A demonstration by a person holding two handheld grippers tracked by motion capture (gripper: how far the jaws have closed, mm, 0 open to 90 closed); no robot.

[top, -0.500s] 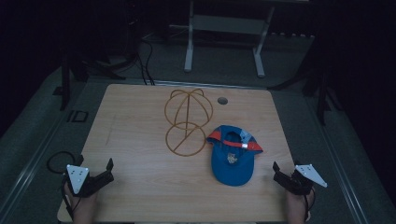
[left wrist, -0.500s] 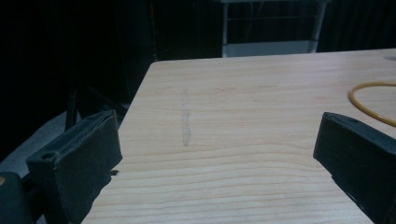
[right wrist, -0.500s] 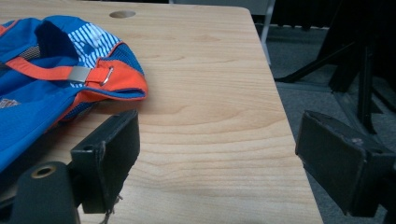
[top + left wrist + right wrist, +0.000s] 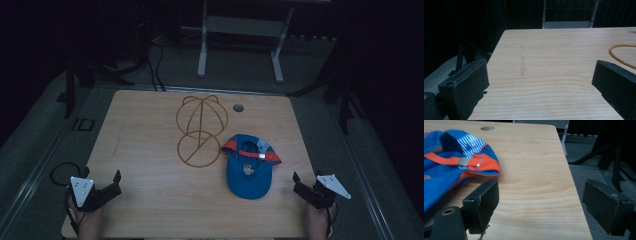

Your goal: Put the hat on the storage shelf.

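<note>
A blue cap (image 4: 248,169) with an orange rim and strap lies upside down on the wooden table (image 4: 150,140), right of the middle. Beside it on its left stands a yellow wire cap frame (image 4: 200,129) on a round base ring. My left gripper (image 4: 116,183) rests at the table's front left corner, open, with nothing between its jaws. My right gripper (image 4: 298,185) sits at the front right edge, open and empty, a little to the right of the cap. In the right gripper view the cap (image 4: 449,167) lies just past the left jaw of that gripper (image 4: 541,200). The left gripper view has its gripper (image 4: 541,82) over bare wood, with the frame's ring (image 4: 621,56) at the right.
A round cable hole (image 4: 238,107) is in the table near its far edge. Behind the table stands a white metal stand (image 4: 240,30) on a dark floor with cables. Bare wood lies between the two grippers and on the table's left half.
</note>
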